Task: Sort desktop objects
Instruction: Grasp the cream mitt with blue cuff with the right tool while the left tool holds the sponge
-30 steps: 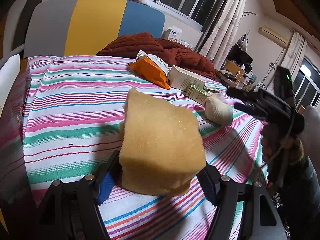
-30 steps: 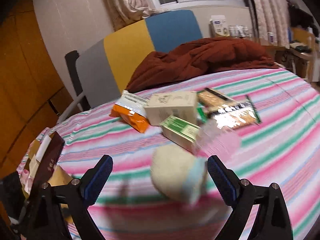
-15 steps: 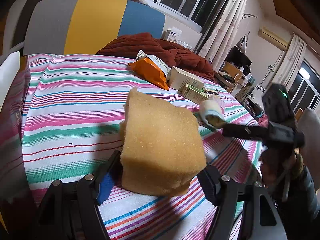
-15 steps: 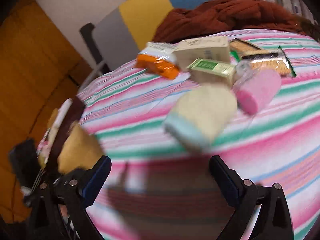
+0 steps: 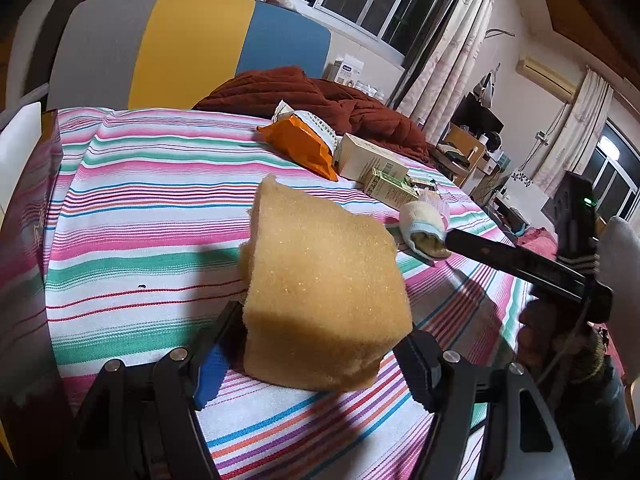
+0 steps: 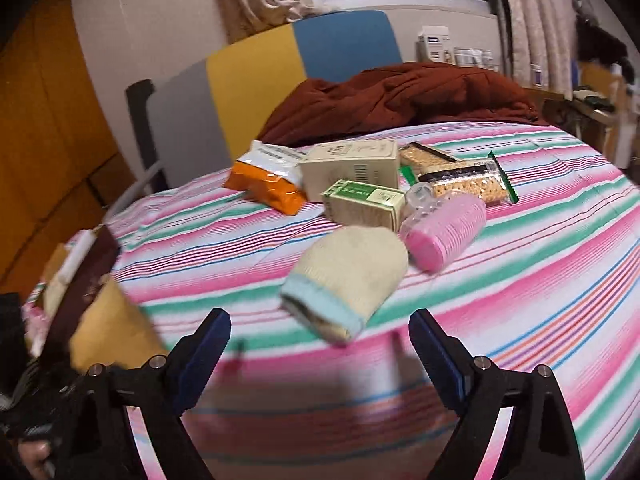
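A big tan sponge [image 5: 320, 292] sits between the fingers of my left gripper [image 5: 314, 364], which is shut on it just over the striped tablecloth [image 5: 152, 184]. The same sponge [image 6: 108, 328] shows at the lower left of the right wrist view. A cream sock with a pale blue cuff [image 6: 348, 276] lies on the cloth just beyond my right gripper [image 6: 320, 344], which is open and holds nothing. From the left wrist view, the right gripper [image 5: 452, 240] has its tip against the cuff end of the sock [image 5: 424, 220].
Behind the sock lie a pink roll in clear wrap [image 6: 448, 232], a green box [image 6: 362, 202], a cream box [image 6: 350, 168], an orange snack bag [image 6: 266, 184] and cracker packs [image 6: 460, 180]. A rust quilt [image 6: 400, 100] is heaped at the back. A dark box [image 5: 24, 240] stands at the left edge.
The right gripper has swung left across the cloth to the sock's cuff end; the sock now points its cuff at it. The left gripper has held the sponge still.
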Available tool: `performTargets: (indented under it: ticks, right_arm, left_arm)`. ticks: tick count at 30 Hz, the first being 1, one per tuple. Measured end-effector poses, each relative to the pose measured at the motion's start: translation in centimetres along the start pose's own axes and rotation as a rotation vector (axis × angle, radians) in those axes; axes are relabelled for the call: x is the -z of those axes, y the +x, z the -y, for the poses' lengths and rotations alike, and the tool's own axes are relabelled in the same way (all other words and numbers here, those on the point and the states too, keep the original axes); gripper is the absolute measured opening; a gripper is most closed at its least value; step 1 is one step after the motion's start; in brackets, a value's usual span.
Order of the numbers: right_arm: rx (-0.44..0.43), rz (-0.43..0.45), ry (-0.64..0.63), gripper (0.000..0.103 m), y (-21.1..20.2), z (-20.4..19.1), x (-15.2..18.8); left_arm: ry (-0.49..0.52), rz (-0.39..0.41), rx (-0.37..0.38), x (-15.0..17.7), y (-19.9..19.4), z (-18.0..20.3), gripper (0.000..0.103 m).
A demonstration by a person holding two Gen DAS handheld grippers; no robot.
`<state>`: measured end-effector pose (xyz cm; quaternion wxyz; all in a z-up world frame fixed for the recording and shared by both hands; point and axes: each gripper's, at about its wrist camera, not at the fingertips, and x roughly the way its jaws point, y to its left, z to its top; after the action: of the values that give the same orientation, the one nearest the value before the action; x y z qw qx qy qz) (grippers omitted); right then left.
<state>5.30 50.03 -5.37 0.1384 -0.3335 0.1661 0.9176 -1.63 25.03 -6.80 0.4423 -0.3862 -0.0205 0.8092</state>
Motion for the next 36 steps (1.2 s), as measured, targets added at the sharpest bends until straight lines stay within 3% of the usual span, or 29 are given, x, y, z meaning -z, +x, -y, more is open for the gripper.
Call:
performTargets:
  ticks: [8,9,10,11,14,19,23,27,36]
  right_arm:
    - [0.112,-0.029,0.062,0.09,2.1,-0.2,-1.6]
    - [0.123,-0.032,0.056,0.088,2.3,-0.4,-1.6]
    - [0.132,-0.038,0.049,0.077,2.5,-0.5,-1.6]
    - [0.14,-0.04,0.048,0.073,2.6,-0.4,-1.6]
    - [0.158,-0.045,0.046,0.07,2.8,-0.3,-1.4]
    - [0.138,-0.032,0.035,0.062,2.1,-0.1,-1.2]
    - [0.065,-0.015,0.004,0.061,0.7,-0.5,-0.2]
    - [0.049,-0.014,-0.062,0.06,0.0,-1.5,1.4]
    - [-0.011,-0.022,0.008,0.067,0.4,-0.4,1.9]
  left_arm:
    - [-0.008,0.003,0.008,0.1,-0.1,-0.1,0.073]
    - [-0.007,0.003,0.007,0.1,-0.1,-0.1,0.073]
    - [-0.006,0.003,0.005,0.1,-0.1,-0.1,0.073]
    - [-0.005,0.003,0.004,0.1,-0.1,0.0,0.073]
    - [-0.005,0.004,0.004,0.1,-0.1,0.0,0.073]
    - [-0.007,0.003,0.008,0.0,-0.1,-0.2,0.073]
    - [-0.004,0.002,0.005,0.0,0.0,0.0,0.073]
    - [0.001,0.001,-0.002,0.0,0.0,0.1,0.073]
    - [0.017,0.013,-0.026,0.1,-0.2,0.4,0.074]
